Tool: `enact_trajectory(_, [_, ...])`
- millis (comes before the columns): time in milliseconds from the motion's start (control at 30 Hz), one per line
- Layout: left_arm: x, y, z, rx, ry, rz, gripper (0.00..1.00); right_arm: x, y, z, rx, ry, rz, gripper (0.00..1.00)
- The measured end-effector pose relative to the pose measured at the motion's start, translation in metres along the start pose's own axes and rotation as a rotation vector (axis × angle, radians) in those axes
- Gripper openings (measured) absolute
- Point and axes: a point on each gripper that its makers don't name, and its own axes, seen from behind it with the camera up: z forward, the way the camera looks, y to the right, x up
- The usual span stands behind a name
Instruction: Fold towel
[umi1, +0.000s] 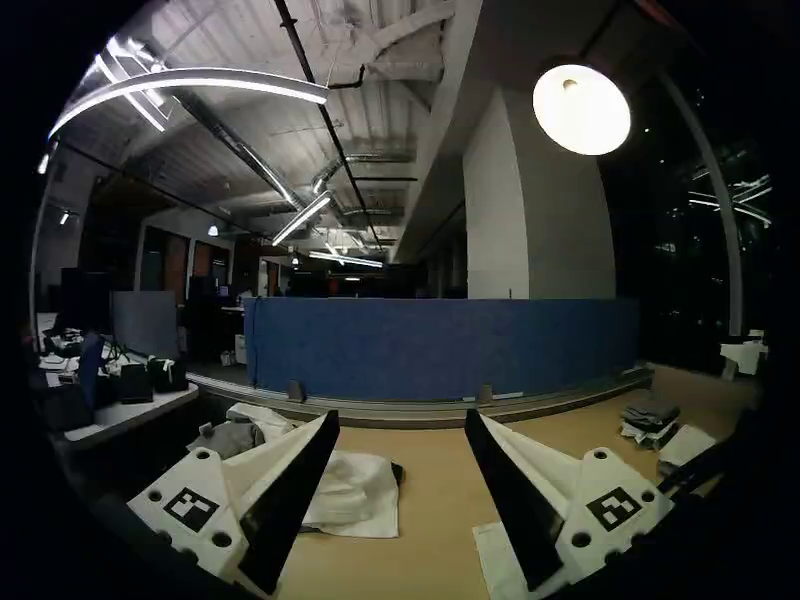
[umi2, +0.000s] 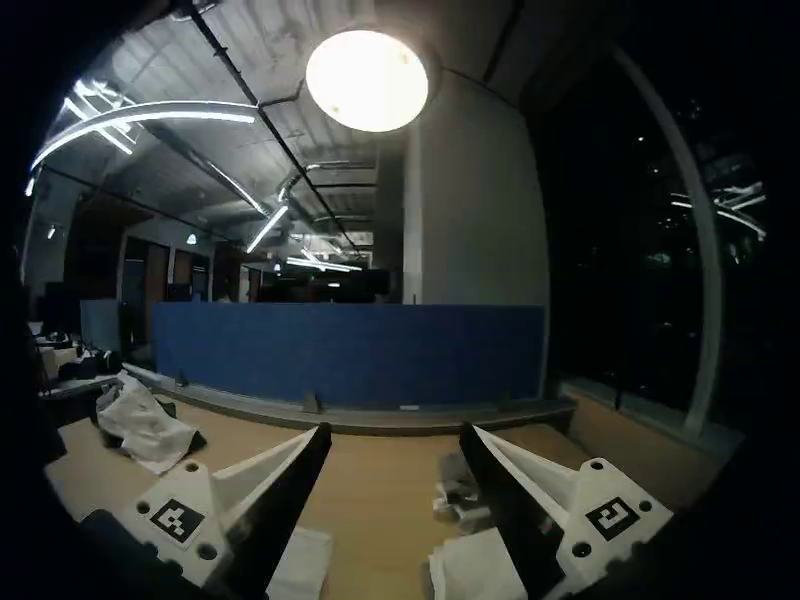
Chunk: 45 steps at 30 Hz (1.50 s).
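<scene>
Wide open and empty, the left gripper (umi1: 400, 418) and the right gripper (umi2: 395, 430) are held above the wooden table (umi1: 440, 480), with the fingers pointed level into the room rather than down at the work. Directly beneath them, at the near edge, flat white cloth is seen; this is judged to be the towel (umi2: 480, 565) to be folded, though only its corners are visible and its full outline cannot be told. It looks thin, limp and fairly smooth. No grasp has been made yet. For the step to be done well, both grippers should be tipped downward, one near corner should be pinched by each, and the edge should be lifted evenly so that no slack is dragged under. Farther out to the left, a crumpled white cloth (umi1: 350, 490) is left in a heap, and a folded pile (umi1: 650, 412) is stacked well apart on the right. Beyond the table a blue partition (umi1: 440, 345) is set, and a round lamp (umi1: 580, 108) is lit overhead.
</scene>
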Motion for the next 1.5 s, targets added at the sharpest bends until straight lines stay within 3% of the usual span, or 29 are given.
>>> enact_trajectory(200, [0.012,0.013,0.001,-0.036,-0.005,-0.015,0.94,0.015,-0.001,0.002,0.013,-0.004,0.011,1.00])
enact_trajectory(367, [0.011,0.022,0.000,-0.075,-0.044,-0.041,0.94,0.016,-0.007,0.003,0.041,-0.028,0.001,1.00])
enact_trajectory(667, [-0.003,0.040,-0.007,-0.178,-0.128,0.028,0.94,0.000,-0.026,0.002,0.113,-0.131,-0.020,1.00])
enact_trajectory(1000, [-0.051,0.073,-0.030,-0.370,-0.322,0.066,0.94,-0.048,-0.066,-0.016,0.282,-0.329,-0.082,1.00])
enact_trajectory(1200, [-0.073,0.084,-0.041,-0.437,-0.413,0.094,0.94,-0.075,-0.082,-0.030,0.364,-0.446,-0.128,1.00])
enact_trajectory(1367, [-0.091,0.098,-0.057,-0.534,-0.495,0.137,0.94,-0.101,-0.092,-0.051,0.453,-0.572,-0.187,1.00])
enact_trajectory(1500, [-0.106,0.100,-0.067,-0.566,-0.548,0.164,0.94,-0.122,-0.094,-0.063,0.493,-0.650,-0.227,1.00])
